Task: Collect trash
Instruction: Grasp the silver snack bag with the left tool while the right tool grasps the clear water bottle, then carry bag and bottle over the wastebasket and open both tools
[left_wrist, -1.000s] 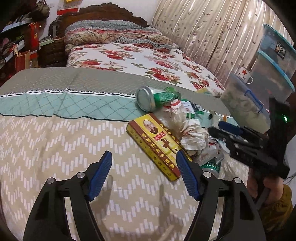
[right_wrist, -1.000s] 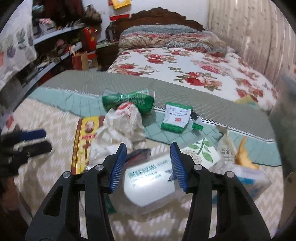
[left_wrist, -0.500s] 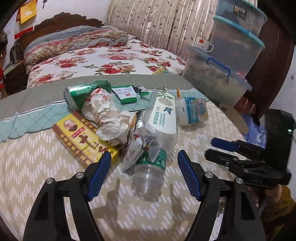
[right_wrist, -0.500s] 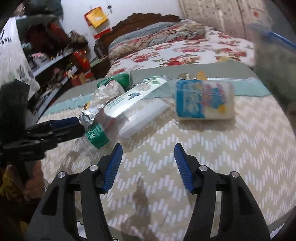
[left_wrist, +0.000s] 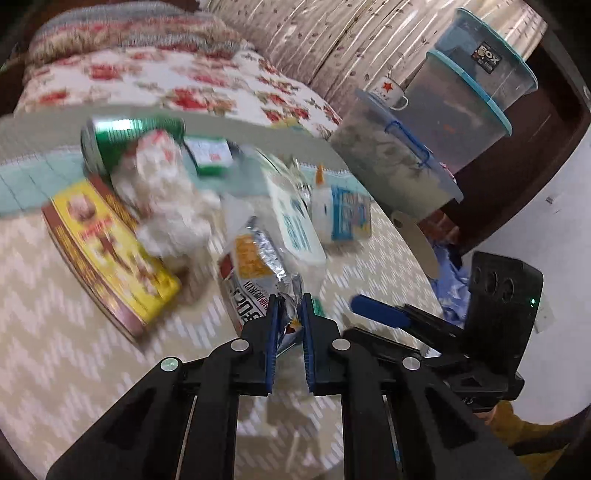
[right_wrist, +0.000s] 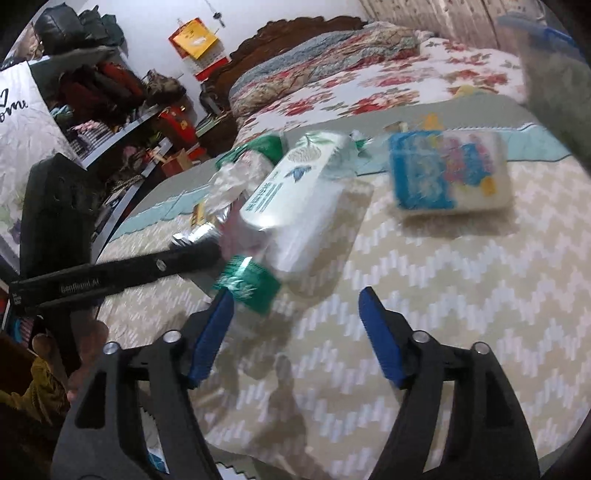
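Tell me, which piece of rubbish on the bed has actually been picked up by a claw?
The silvery foil snack wrapper: the left gripper is pinched shut on its torn end. The green can, crumpled paper and plastic bottle lie ungripped.

Both tools are black plastic frames with blue ribbed pads and round silver screws at the joints. The left tool (left_wrist: 287, 306) carries pale lettering along its arm; the right tool (right_wrist: 295, 314) matches. A mustard-yellow sleeve (left_wrist: 517, 435) covers the wrist.
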